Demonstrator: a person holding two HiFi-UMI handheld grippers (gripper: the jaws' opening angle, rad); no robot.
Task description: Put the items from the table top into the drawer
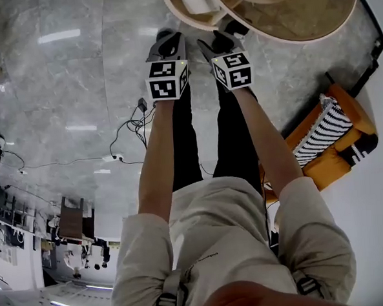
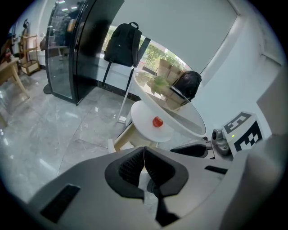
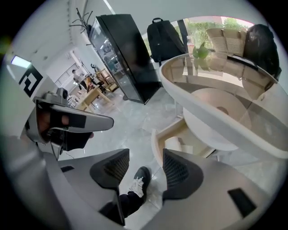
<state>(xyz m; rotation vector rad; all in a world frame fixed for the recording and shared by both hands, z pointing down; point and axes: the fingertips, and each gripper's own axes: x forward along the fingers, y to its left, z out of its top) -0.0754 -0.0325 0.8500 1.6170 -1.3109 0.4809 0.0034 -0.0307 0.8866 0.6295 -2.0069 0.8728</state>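
Observation:
A small red item [image 2: 157, 121] lies on the white round lower top [image 2: 144, 130] of a two-level table, under its glass upper top [image 3: 211, 114]. In the head view the table [image 1: 313, 19] is at the top edge, just beyond both grippers. My left gripper [image 2: 143, 157] is shut with nothing between its jaws, and it is held short of the table [image 1: 167, 44]. My right gripper [image 3: 146, 168] is open and empty beside it [image 1: 222, 40], with floor and a shoe [image 3: 137, 179] seen through the gap. I cannot make out a drawer.
An orange chair [image 1: 344, 117] with a striped cushion stands right of the table. Cables [image 1: 128, 130] trail over the grey marble floor at the left. A black backpack [image 2: 122, 45] hangs on a stand, beside a dark glass cabinet [image 2: 76, 49]. Bags and a green plant [image 3: 201, 51] sit on the glass top.

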